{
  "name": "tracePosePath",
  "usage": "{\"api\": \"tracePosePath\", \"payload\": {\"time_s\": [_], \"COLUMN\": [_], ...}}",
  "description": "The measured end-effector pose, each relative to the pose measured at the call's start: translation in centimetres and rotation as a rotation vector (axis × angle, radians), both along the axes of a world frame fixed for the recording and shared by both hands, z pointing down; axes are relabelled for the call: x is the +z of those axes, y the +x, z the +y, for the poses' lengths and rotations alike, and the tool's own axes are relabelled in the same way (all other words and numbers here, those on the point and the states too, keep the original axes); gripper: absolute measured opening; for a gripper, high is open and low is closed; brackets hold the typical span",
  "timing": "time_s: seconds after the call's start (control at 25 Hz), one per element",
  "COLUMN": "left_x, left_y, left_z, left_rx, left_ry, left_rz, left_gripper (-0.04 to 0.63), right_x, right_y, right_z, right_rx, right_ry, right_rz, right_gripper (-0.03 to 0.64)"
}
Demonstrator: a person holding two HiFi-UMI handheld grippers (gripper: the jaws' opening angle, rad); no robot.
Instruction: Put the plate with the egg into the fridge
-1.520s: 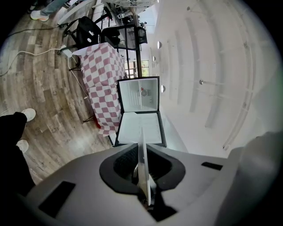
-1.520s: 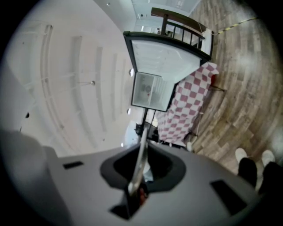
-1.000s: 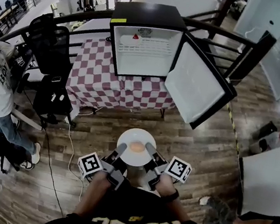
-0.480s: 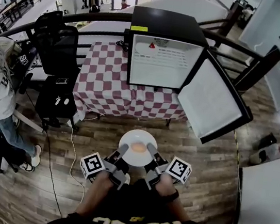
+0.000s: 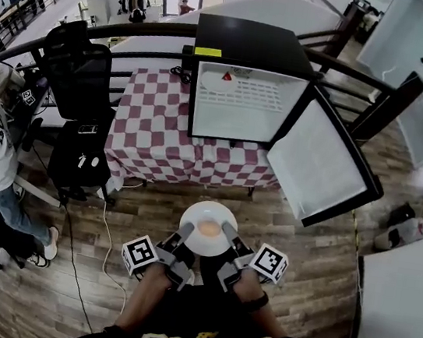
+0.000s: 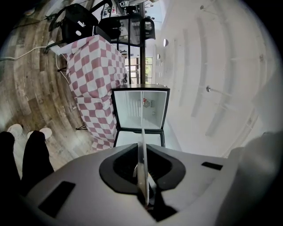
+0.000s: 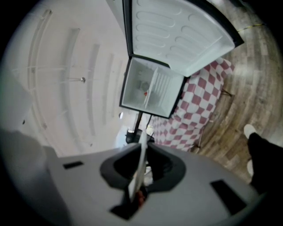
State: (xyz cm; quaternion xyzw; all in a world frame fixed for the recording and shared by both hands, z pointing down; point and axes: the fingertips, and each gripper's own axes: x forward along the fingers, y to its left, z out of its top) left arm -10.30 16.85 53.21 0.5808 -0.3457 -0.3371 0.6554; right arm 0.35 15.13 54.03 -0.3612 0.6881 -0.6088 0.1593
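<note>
In the head view, you held the white plate (image 5: 209,211) with the egg (image 5: 208,228) level before your body, above the wooden floor (image 5: 303,241). The left gripper (image 5: 185,231) was on its left rim and the right gripper (image 5: 226,228) on its right rim. The mini fridge (image 5: 246,43) stood ahead on the checked-cloth worktop (image 5: 151,128) with its door (image 5: 319,161) swung open, well apart from the plate.

In the left gripper view, your fingers (image 6: 121,161) were clamped on the plate's rim, seen edge-on.

In the right gripper view, the fingers (image 7: 161,165) gripped the rim likewise, with the open fridge beyond.
</note>
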Motion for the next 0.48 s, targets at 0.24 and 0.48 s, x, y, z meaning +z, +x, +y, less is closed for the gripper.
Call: {"api": "tracePosePath", "payload": {"time_s": [0.24,0.48], "left_x": [-0.5,-1.6], "left_y": [1.3,2.3], "left_z": [-4.9,-11.4], "left_rx": [-0.014,-0.009], "left_ry": [0.032,0.075], "left_rz": [-0.016,-0.091], "left_gripper": [0.038,0.038], "right_x": [-0.1,-0.3], "right_y": [1.0,1.9], "right_z": [-5.1,-11.6], "right_rx": [-0.015,-0.040], "right_ry": [0.043,0.034], "right_rz": [0.062,0.056], "right_gripper": [0.038,0.038]}}
